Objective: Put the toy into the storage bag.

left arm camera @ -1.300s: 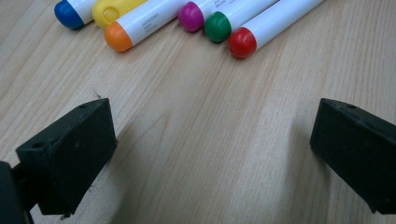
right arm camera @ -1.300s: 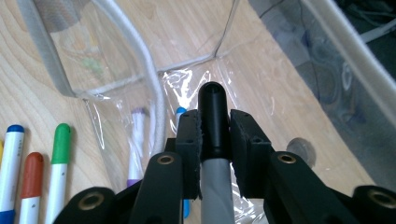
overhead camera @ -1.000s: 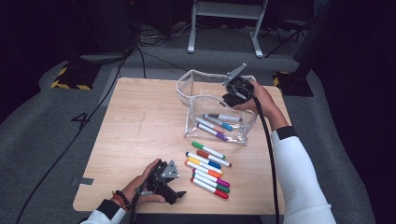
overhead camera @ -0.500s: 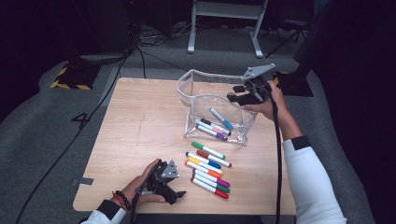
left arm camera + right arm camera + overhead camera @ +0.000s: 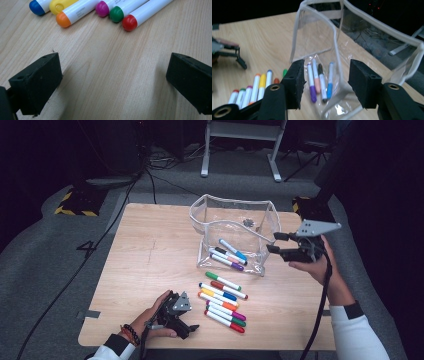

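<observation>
A clear plastic pouch [image 5: 235,199] stands open at the back of the wooden table [image 5: 150,250], with several markers [image 5: 227,255] lying inside it. A row of coloured markers [image 5: 222,302] lies on the table in front of it. My right gripper [image 5: 275,242] hovers just right of the pouch, pointing at its side. Its jaws have just been opening and nothing is between them. In the right gripper view the pouch [image 5: 317,32] and its markers [image 5: 320,77] show beyond the right gripper [image 5: 328,82]. My left gripper [image 5: 187,316] rests open on the table, left of the row.
In the left gripper view the capped ends of several markers [image 5: 130,22] lie just beyond the open left gripper [image 5: 112,82], with bare wood between the jaws. The table's front edge is close to the left hand. Cables and a metal stand are on the floor behind.
The right gripper has drawn back from over the pouch to its right side, and its jaws stand wider. One more blue-capped marker lies in the pouch. The left gripper has not moved.
</observation>
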Action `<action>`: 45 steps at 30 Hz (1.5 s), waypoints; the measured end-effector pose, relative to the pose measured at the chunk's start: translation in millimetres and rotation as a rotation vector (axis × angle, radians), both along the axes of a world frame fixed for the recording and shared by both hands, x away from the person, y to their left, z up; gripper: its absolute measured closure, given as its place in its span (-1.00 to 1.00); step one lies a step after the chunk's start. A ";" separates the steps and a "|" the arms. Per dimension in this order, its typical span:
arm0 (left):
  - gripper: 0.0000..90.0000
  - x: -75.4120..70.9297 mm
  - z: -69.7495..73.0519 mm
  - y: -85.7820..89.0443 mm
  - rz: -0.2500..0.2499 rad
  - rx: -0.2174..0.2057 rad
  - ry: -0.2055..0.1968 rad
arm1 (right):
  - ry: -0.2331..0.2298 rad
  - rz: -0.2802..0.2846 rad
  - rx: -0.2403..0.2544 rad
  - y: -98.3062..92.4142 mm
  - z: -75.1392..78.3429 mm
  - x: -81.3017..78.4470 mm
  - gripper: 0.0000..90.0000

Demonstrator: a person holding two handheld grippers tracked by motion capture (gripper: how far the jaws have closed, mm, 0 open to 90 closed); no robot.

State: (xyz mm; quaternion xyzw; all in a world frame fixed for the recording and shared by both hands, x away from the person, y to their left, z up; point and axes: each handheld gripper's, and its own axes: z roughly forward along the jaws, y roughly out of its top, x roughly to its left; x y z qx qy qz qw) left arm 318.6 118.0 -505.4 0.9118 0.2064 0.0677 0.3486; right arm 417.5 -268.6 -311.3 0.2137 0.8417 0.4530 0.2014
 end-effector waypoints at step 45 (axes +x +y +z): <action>-0.99 -0.3 0.1 0.3 0.001 0.001 0.002 | 0.218 0.138 -0.197 147.4 -180.1 36.0 0.43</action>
